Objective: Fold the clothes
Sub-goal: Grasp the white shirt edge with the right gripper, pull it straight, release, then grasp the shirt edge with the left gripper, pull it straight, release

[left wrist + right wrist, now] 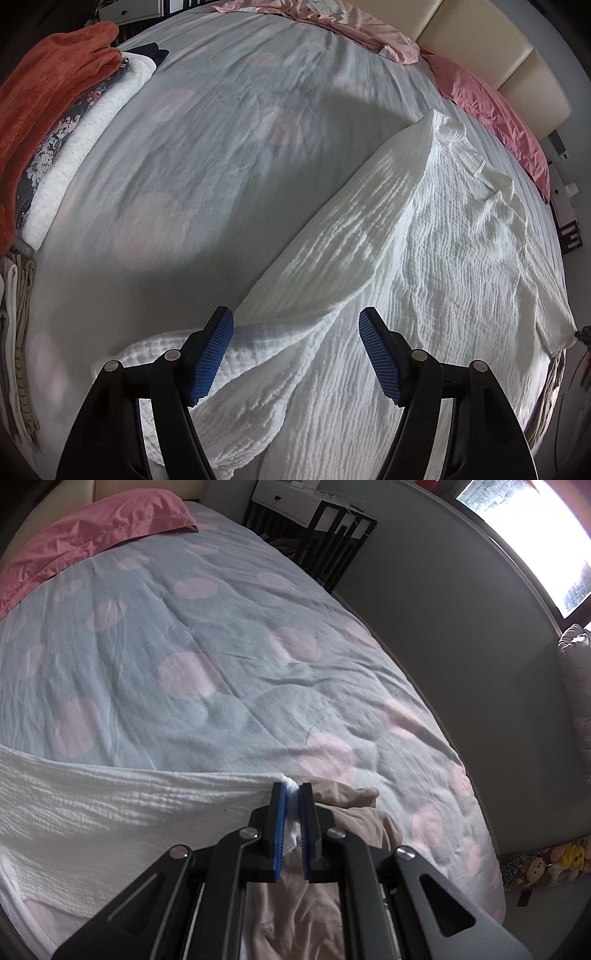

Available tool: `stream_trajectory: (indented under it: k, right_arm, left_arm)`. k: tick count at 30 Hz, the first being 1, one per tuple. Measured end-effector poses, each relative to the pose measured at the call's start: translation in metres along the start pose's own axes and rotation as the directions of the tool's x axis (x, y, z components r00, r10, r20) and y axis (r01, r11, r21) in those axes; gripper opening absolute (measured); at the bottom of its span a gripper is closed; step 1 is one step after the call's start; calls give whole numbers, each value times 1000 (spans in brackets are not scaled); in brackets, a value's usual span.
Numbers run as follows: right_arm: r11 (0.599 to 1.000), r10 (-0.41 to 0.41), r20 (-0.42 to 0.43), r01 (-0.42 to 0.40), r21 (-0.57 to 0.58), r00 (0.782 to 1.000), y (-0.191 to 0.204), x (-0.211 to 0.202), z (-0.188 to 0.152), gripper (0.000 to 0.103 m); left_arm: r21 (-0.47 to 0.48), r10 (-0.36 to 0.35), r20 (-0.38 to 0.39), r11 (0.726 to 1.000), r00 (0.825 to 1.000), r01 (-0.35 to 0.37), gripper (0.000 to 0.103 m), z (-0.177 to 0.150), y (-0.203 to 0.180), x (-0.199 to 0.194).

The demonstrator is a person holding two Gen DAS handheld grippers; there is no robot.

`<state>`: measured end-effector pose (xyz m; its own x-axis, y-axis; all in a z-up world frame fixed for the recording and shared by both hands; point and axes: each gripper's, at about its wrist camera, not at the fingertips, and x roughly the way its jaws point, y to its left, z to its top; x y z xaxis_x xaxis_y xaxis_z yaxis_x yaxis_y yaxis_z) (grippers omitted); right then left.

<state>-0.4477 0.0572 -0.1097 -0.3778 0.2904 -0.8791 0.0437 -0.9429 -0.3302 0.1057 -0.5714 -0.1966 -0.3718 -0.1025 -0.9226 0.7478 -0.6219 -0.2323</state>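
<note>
White crinkled garment (424, 258) lies spread on the bed (207, 155), one side folded over itself; your left tongs (296, 354) hang above its near edge with blue pads spread wide, gripping nothing; your right tongs (293, 814) are clamped on a bunched corner of the same cloth. A beige garment (351, 812) lies crumpled just beside and beneath the right tongs. Only the left view shows the stack of folded clothes (55, 129) at the far edge; only the right view shows the window (528, 535). Pink pillow (92, 528) sits at the head; the cover is pale blue with pink dots.
</note>
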Motion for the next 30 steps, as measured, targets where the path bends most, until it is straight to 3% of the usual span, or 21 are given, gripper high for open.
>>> stream_trajectory:
  k: [8,12,16,20,24,27,29,30]
  right_arm:
    - [997,64,-14,-63,35,998,-5,-11,-18,12]
    - [973,221,29,-223,63,975,-1,-46,-63,12]
    - [917,396,58,-398,29,916,38,-89,-136,12]
    - [828,560,68,-560,-17,826,89,-130,-213,12]
    - [753,658,108,-653,-78,745,129,-167,-277,12]
    - [676,737,138,-727,-119,662,150,-182,-317,12]
    - [672,740,162,-725,-150,653,158,-184,-339,12]
    - [685,728,149,-711,-157,669,162,-181,-344,12]
  left_arm:
    - [19,-20,13,1000,1000,20,72,2,-2,-6]
    - [52,-45,28,998,999,43,72,-3,-6,-15]
    - [83,-67,33,995,997,64,72,-10,-11,-24]
    - [107,-8,69,994,998,0,72,-18,-6,-34]
    - [131,16,35,991,999,-21,72,-25,8,-35]
    - [121,29,15,992,999,-31,72,-28,22,-39]
    - [92,30,18,995,999,-32,72,-30,35,-44]
    - [68,44,15,997,999,-45,72,-31,44,-44]
